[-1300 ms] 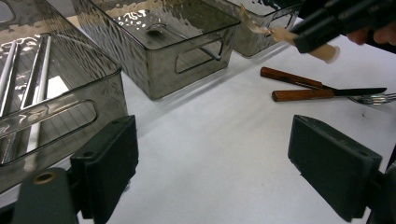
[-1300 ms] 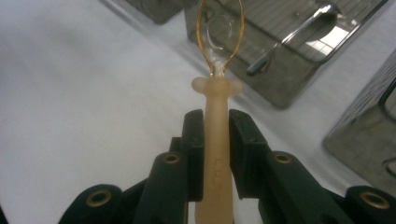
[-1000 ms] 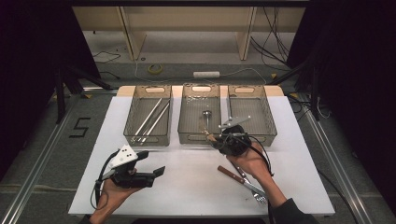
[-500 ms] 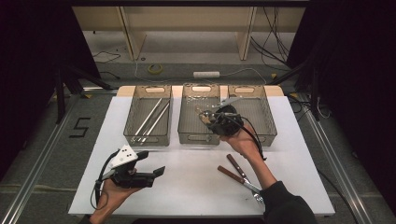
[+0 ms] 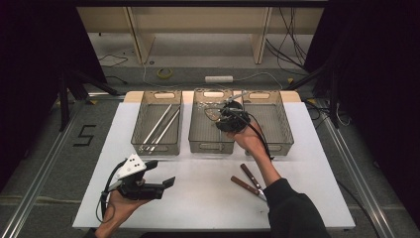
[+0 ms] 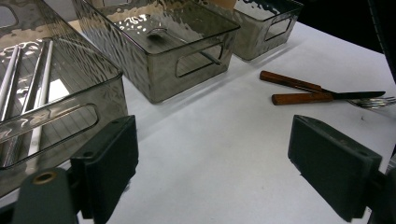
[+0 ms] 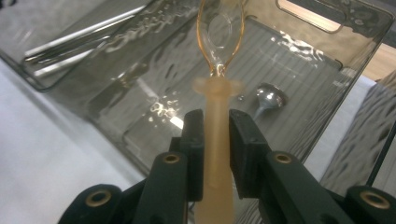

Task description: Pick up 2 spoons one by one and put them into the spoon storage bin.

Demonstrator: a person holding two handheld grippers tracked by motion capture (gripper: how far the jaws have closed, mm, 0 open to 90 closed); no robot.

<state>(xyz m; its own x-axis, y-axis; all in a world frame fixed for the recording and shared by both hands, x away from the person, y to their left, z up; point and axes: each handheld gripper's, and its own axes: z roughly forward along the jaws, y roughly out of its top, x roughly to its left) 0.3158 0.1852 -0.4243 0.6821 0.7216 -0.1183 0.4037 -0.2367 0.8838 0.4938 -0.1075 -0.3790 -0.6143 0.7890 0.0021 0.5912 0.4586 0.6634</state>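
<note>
Now, right gripper point(image 7: 215, 140) pinches a translucent amber spoon point(image 7: 218, 84) by its handle, bowl upper-centre over the middle bin point(image 7: 140, 154). Best lowered level beside the metal spoon point(image 7: 270, 99), then released. Left gripper point(image 6: 210, 163) idles wide, lower frame.

My high view looking forward and down from above my near side of the table, middle bin point(image 5: 212, 130) central, my left gripper view low and close, facing that bin point(image 6: 163, 51), my right gripper view nearest, peering into it point(image 7: 261, 93), shared by all three
</note>
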